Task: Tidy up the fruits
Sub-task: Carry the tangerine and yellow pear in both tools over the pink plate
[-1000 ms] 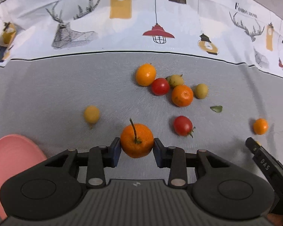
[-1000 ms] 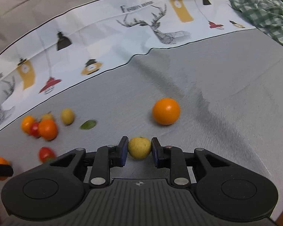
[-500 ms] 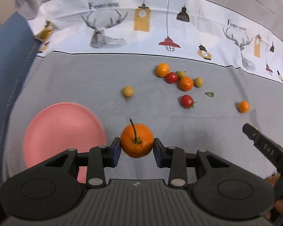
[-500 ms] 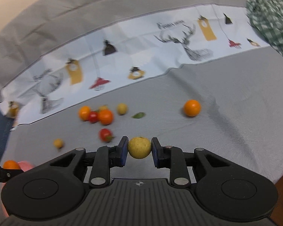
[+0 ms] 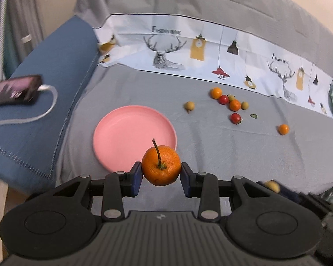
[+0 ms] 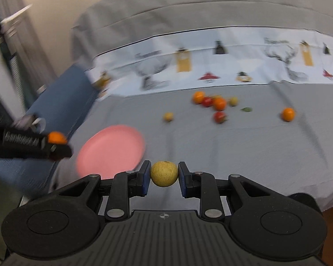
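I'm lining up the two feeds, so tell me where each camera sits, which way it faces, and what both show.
Left wrist: on the left gripper, looking forward and down at the pink plate and grey cloth; its fingers clamp a stemmed orange.
Right wrist: on the right gripper, facing the same table, clamping a yellow fruit; the left gripper shows at far left.
Shared: the plate, both held fruits and the loose fruit cluster.

Our left gripper [image 5: 161,173] clamping a stemmed tangerine [image 5: 161,168], pink plate [image 5: 122,133] just beyond on the grey cloth [image 5: 222,155], loose fruits far right, cherry tomato [image 5: 235,118], small orange [image 5: 283,129], phone [image 5: 13,89] far left.
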